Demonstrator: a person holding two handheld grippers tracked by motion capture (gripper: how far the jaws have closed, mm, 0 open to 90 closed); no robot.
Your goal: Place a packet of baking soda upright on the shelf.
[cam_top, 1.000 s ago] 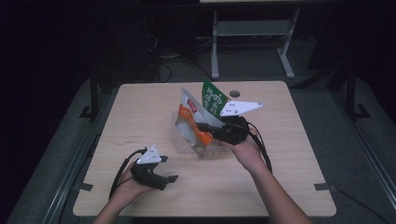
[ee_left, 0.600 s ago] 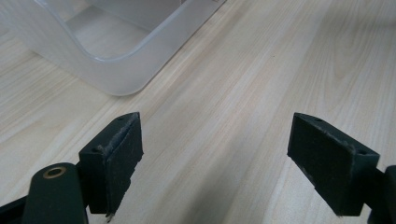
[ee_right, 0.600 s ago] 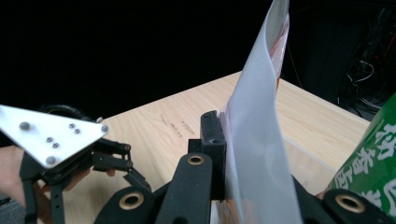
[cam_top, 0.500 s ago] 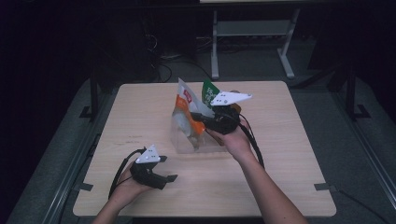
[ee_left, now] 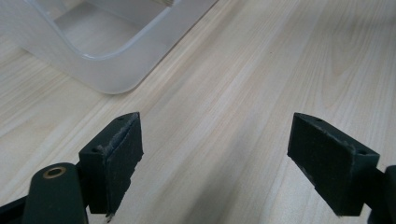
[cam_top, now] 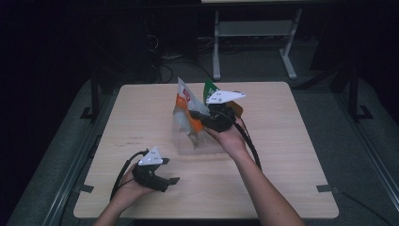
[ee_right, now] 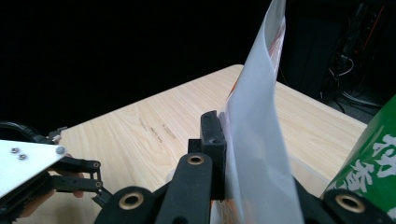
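Pouch: a white and orange snack pouch, clamped between the jaws of the right gripper and held upright over the clear bin at mid-table. In the right gripper view the jaws are pressed together on the pouch, with one black pad flat against its white face. Whether the lower edge of the pouch rests on the bin floor cannot be told.

A green pouch stands just behind the white one, beside the right gripper. In the right gripper view it shows as a green surface at the right edge.

The left gripper lies low over the table near the front edge, apart from the bin. Its jaws are spread wide with nothing between them; bare wood lies under them in the left gripper view, and a corner of the bin lies ahead.

Status, as judged: the grasp on the pouch is made. If the work is packing the bin, the pouch is not yet released and the jaws must open. If the work is unpacking, the pouch is not yet lifted clear. The green pouch remains to be handled either way.
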